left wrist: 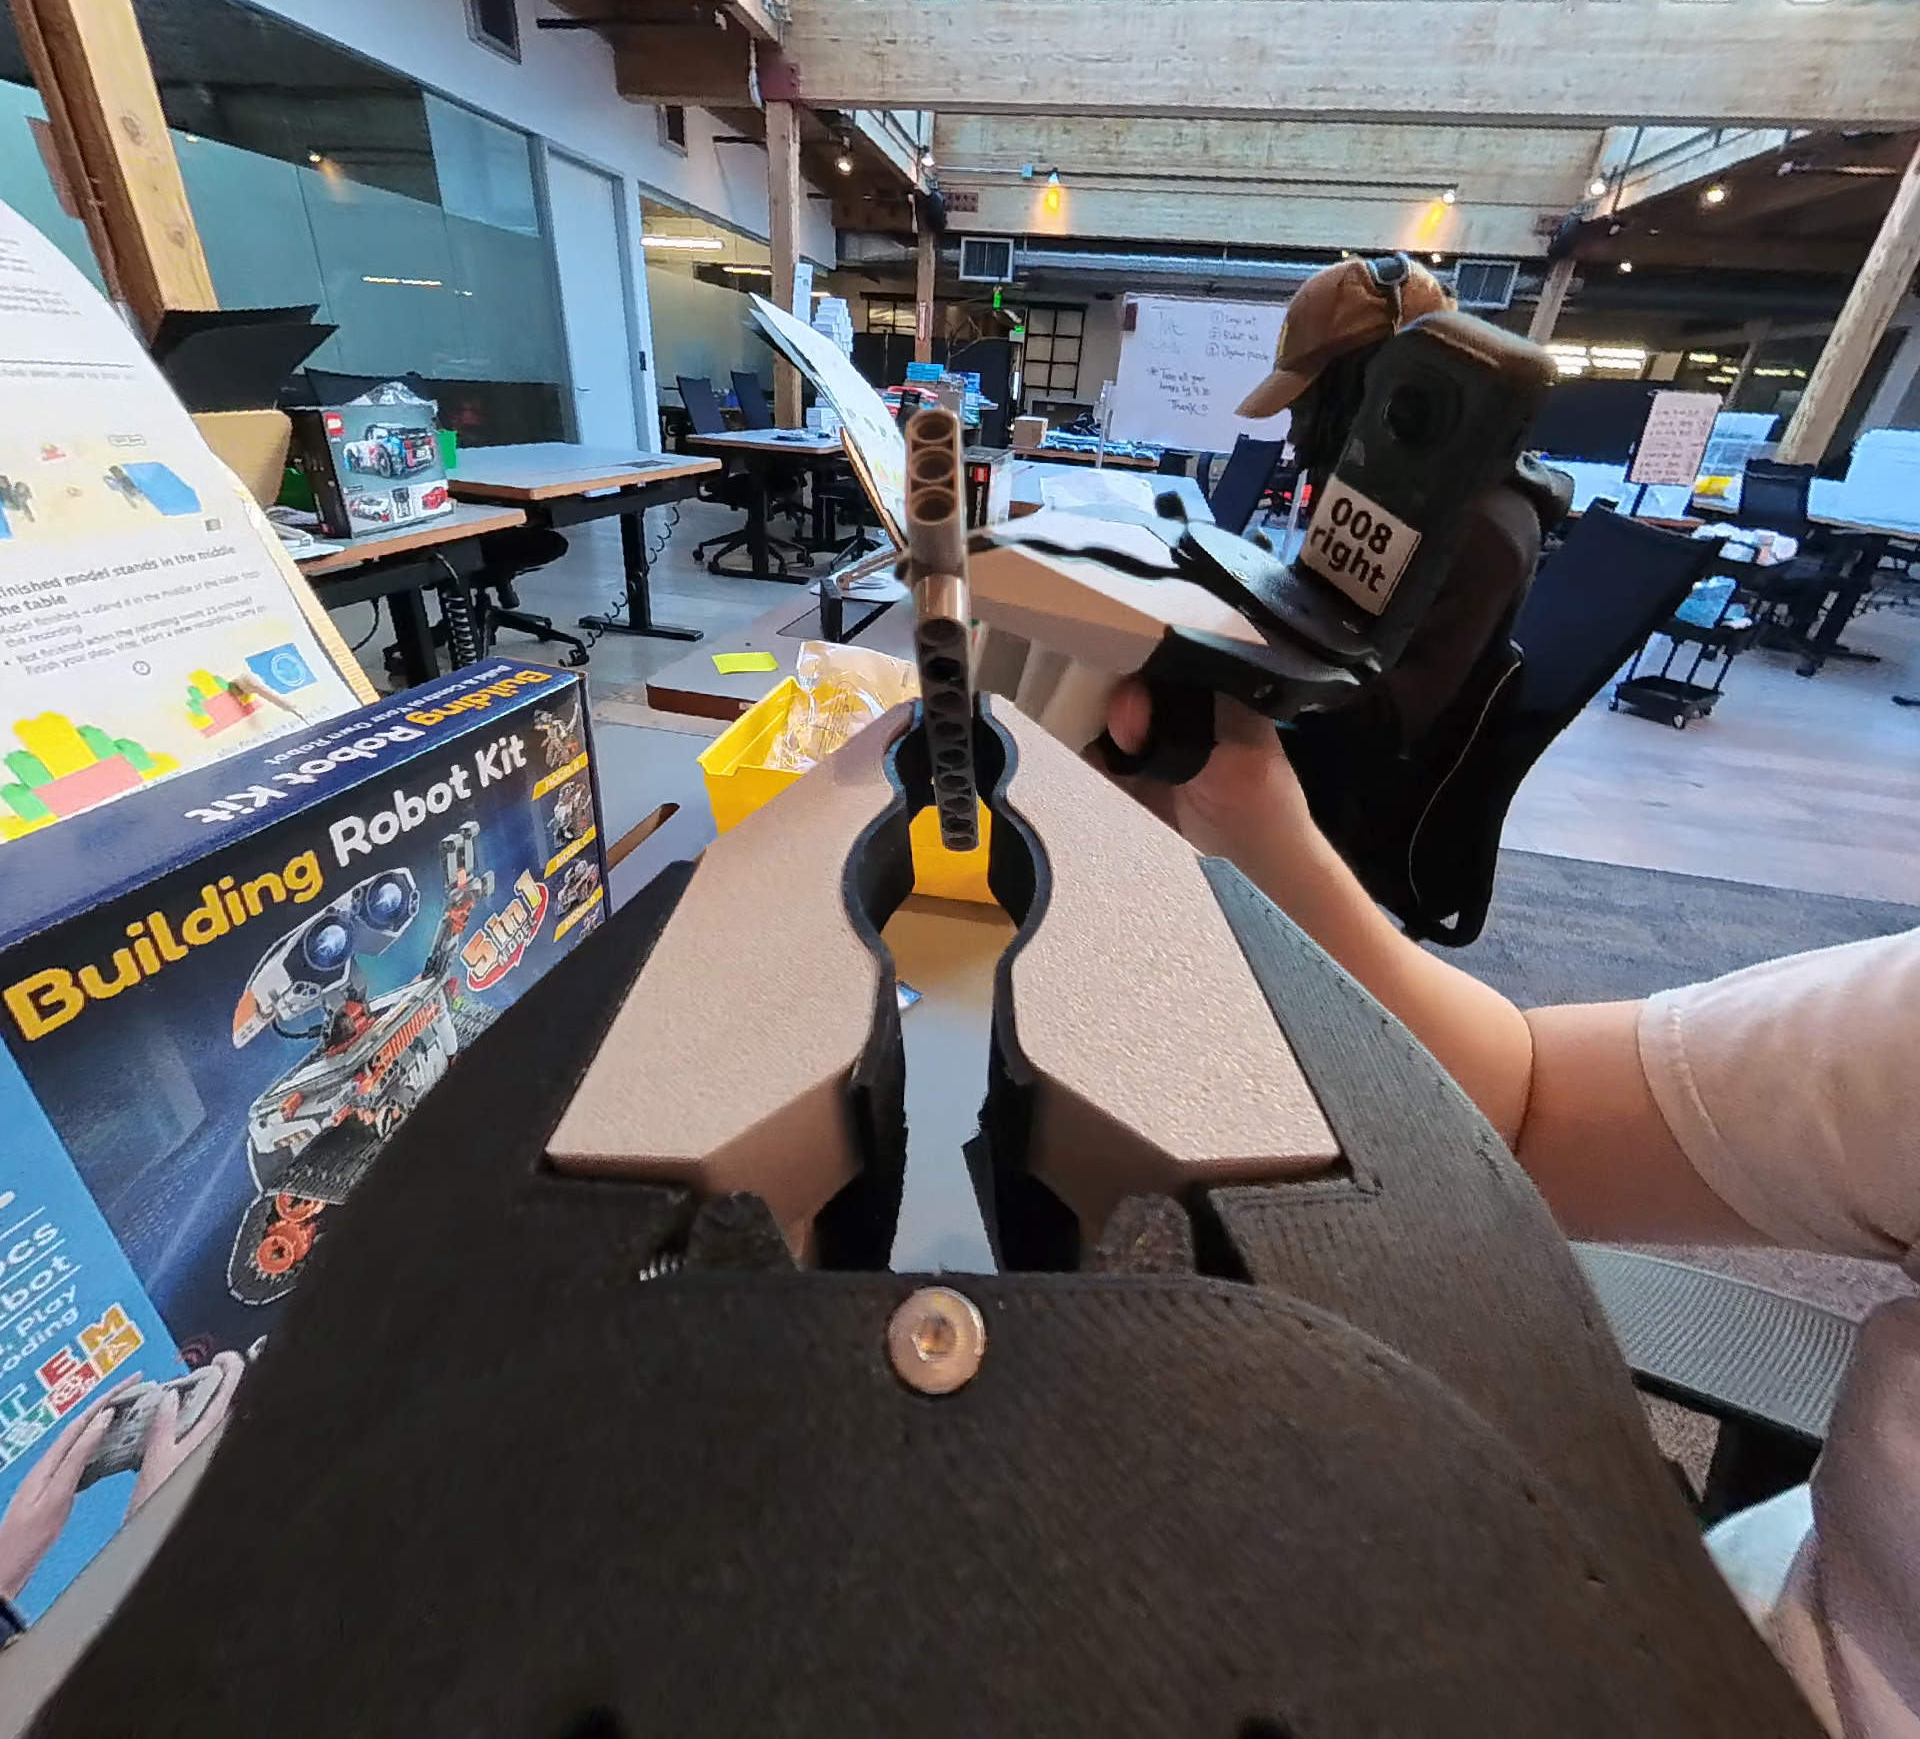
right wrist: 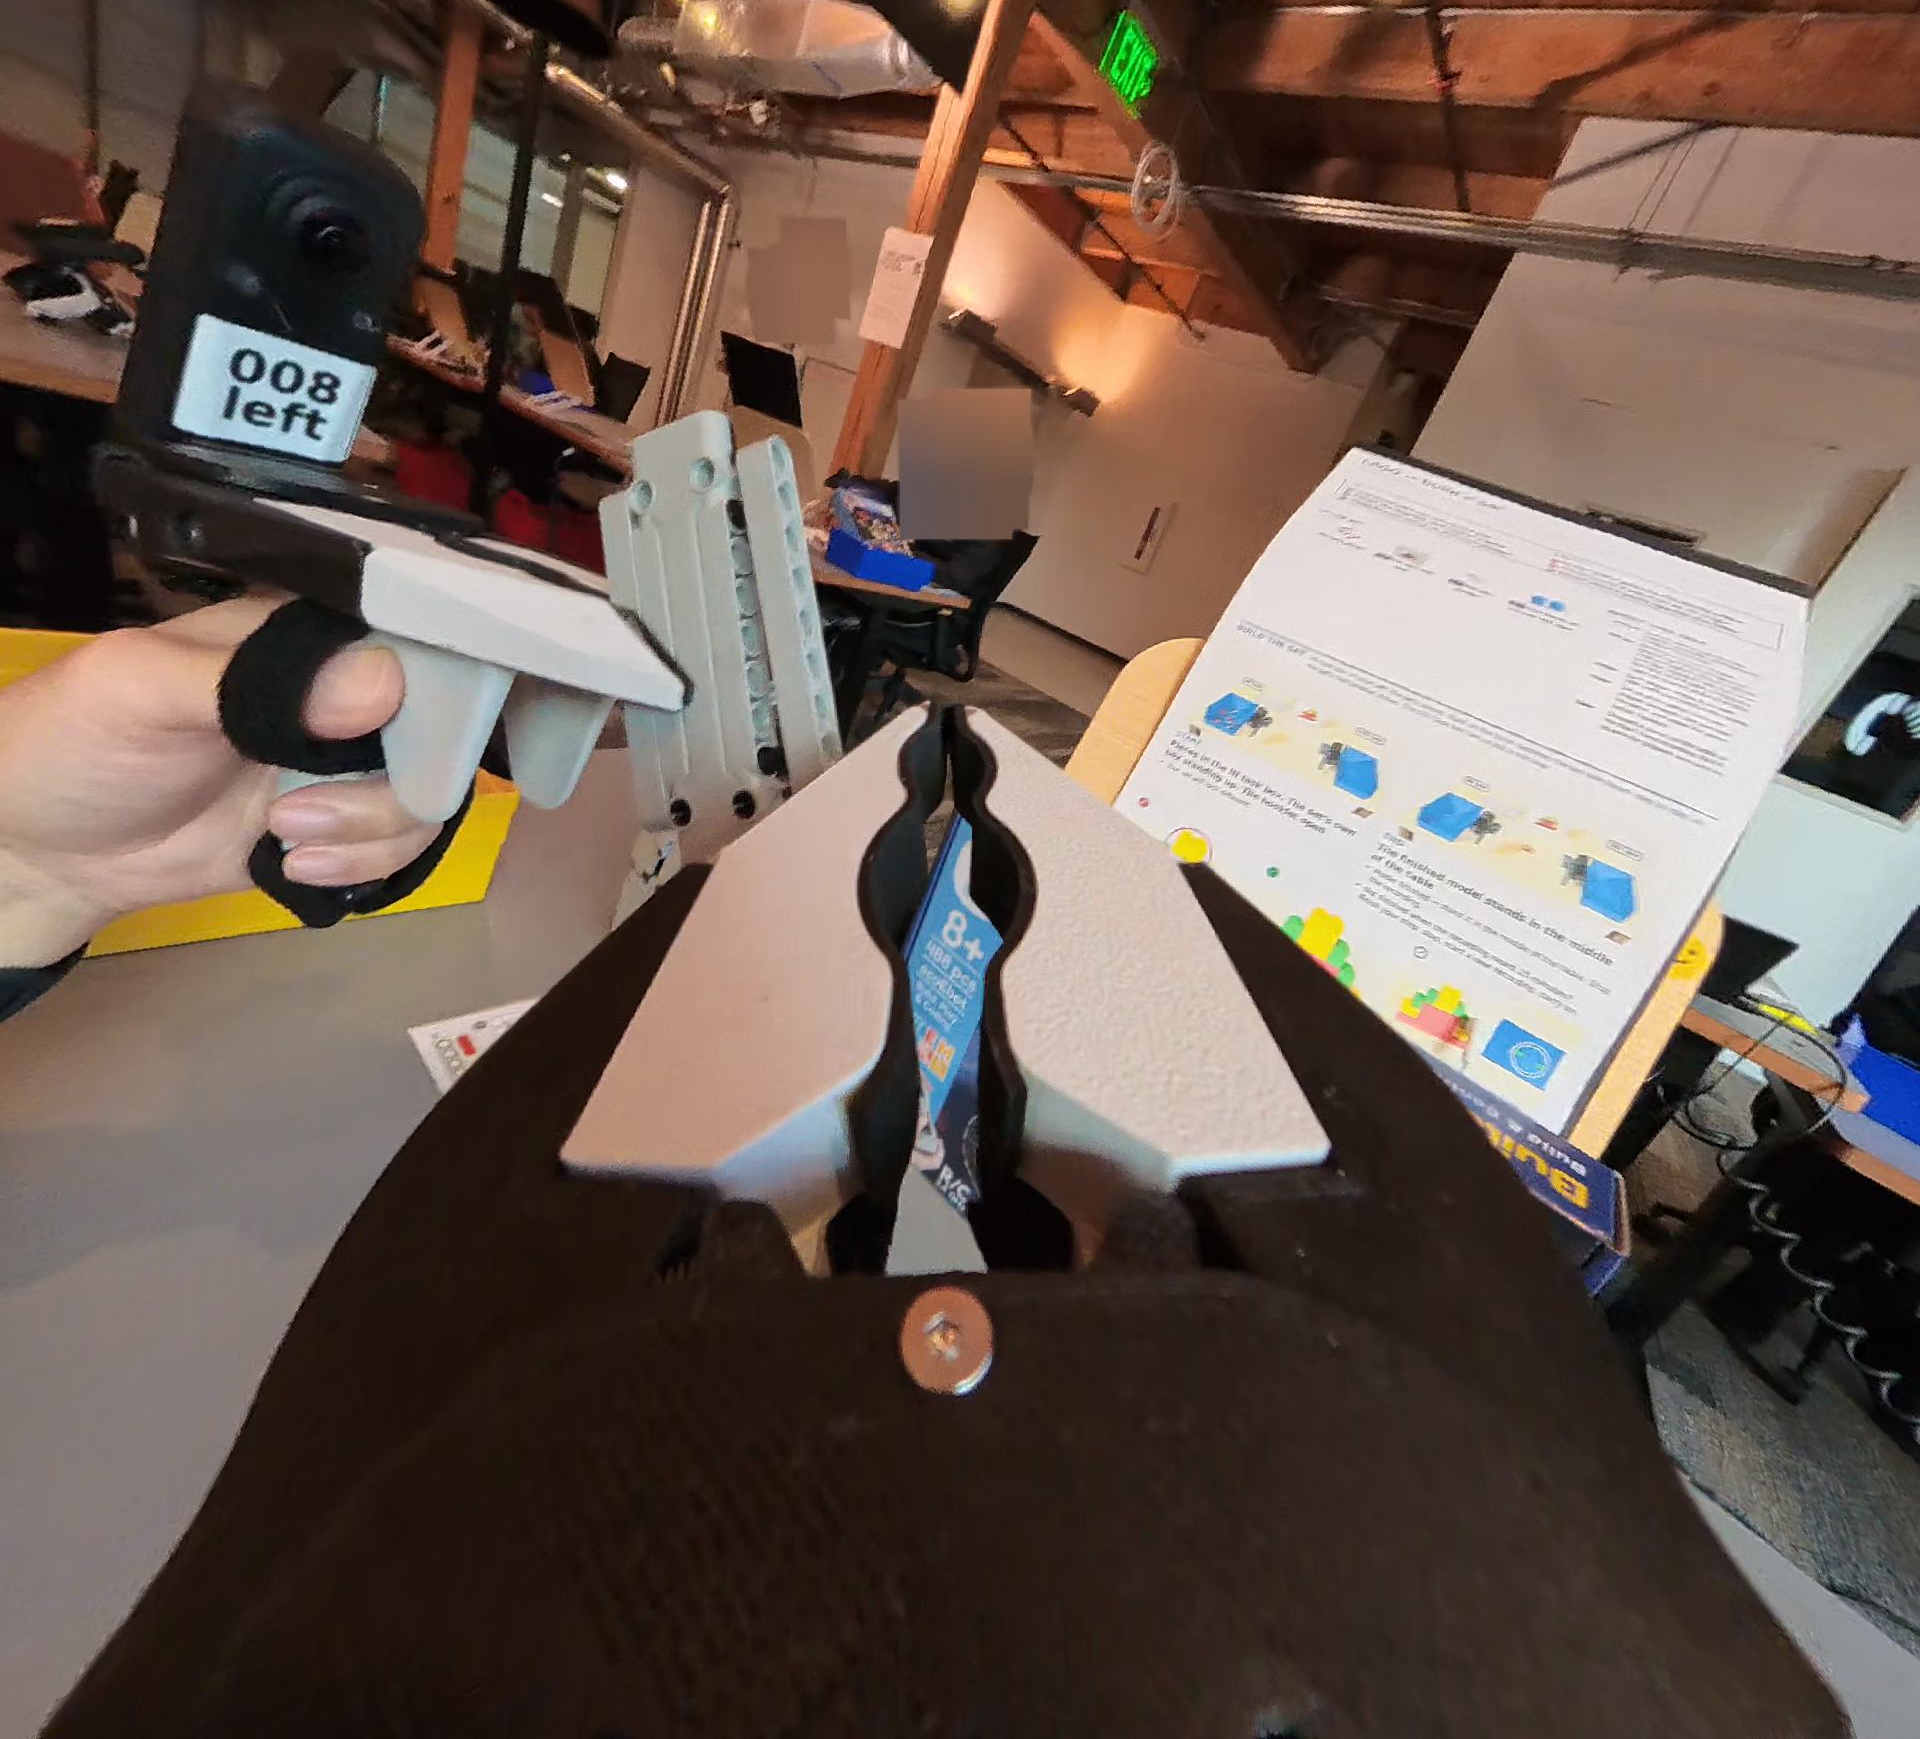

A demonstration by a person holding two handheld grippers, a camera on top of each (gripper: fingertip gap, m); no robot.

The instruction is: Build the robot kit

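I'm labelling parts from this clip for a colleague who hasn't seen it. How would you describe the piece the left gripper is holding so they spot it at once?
Start at the big blue toy box on the table's left; right of it the left gripper is shut on a grey plastic assembly standing upright above a yellow bin. Rows of round holes down its beams set it apart.

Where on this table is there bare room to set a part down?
Bare grey tabletop lies between the yellow bin, a small printed card and the right gripper. It is crowded on the other side. There the blue kit box and instruction sheet stand beside the left gripper, which is shut on a grey beam.
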